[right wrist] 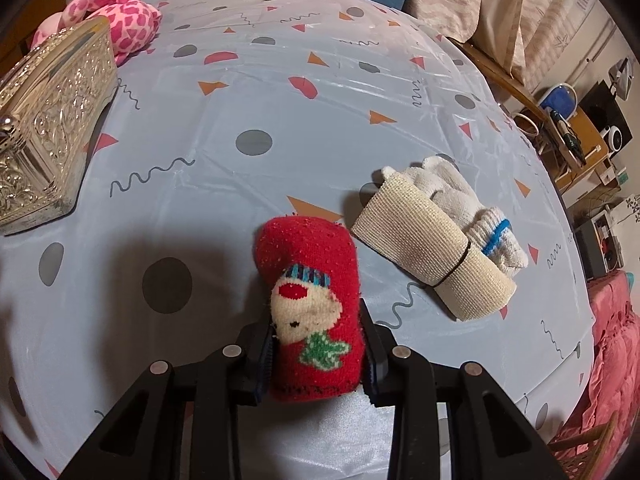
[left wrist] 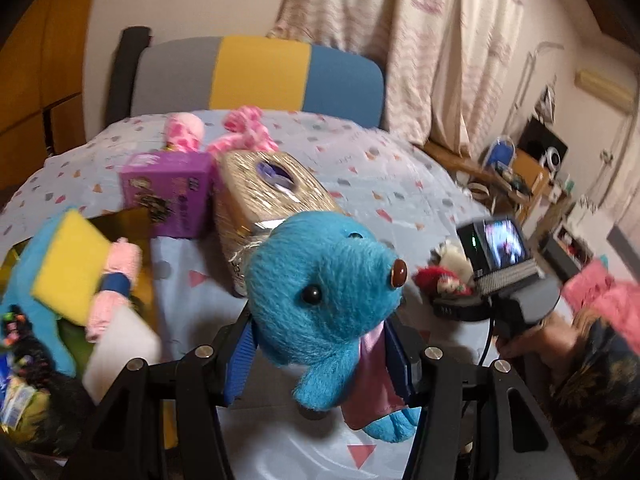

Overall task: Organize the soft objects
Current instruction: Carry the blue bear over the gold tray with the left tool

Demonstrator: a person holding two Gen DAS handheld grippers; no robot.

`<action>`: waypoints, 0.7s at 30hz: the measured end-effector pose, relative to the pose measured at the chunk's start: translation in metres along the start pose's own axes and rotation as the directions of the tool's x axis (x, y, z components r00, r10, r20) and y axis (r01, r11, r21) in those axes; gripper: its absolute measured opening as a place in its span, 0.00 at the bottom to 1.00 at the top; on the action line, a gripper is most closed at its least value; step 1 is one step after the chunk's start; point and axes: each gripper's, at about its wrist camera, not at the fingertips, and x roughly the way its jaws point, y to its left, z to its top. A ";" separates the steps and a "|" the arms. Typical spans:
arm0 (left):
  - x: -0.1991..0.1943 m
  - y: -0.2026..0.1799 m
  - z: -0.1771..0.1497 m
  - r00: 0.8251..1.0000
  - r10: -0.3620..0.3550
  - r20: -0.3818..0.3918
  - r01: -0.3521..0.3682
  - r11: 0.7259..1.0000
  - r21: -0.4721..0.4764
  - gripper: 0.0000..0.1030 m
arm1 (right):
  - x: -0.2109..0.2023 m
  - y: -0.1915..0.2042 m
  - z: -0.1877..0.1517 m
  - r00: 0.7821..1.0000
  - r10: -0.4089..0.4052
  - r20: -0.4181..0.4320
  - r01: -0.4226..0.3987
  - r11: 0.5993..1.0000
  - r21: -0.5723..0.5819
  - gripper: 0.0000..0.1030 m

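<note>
- Blue plush toy (left wrist: 324, 296): largest held item, light and squashy, clamped at the body by the left gripper (left wrist: 320, 364), up off the table (right wrist: 280, 120).
- Red sock roll (right wrist: 312, 312): small, soft, pinched mid-body in the right gripper (right wrist: 316, 356), probably touching the cloth.
- Only the left view shows the bin of sorted softs (blurred) (left wrist: 60, 280); only the right shows the white sock bundle (right wrist: 436, 240).

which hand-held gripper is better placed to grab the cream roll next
Neither is free, but the right hand-held gripper, shut on the red sock, sits right beside the cream roll. The left holds the blue plush farther away.
</note>
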 end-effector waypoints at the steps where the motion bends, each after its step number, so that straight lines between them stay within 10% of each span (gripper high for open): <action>1: -0.006 0.005 0.002 1.000 -0.001 0.011 0.001 1.000 -0.017 0.56 | 0.000 0.001 0.000 1.000 0.000 0.001 0.000 1.000 -0.003 0.33; 12: -0.082 0.136 0.000 0.976 0.199 0.087 -0.166 0.942 -0.293 0.56 | -0.003 0.004 -0.001 1.000 -0.002 0.004 0.002 0.999 -0.038 0.33; 21: -0.144 0.238 -0.053 0.903 0.429 0.014 -0.368 0.790 -0.491 0.56 | -0.005 0.010 -0.002 1.000 -0.014 0.012 0.015 0.997 -0.071 0.33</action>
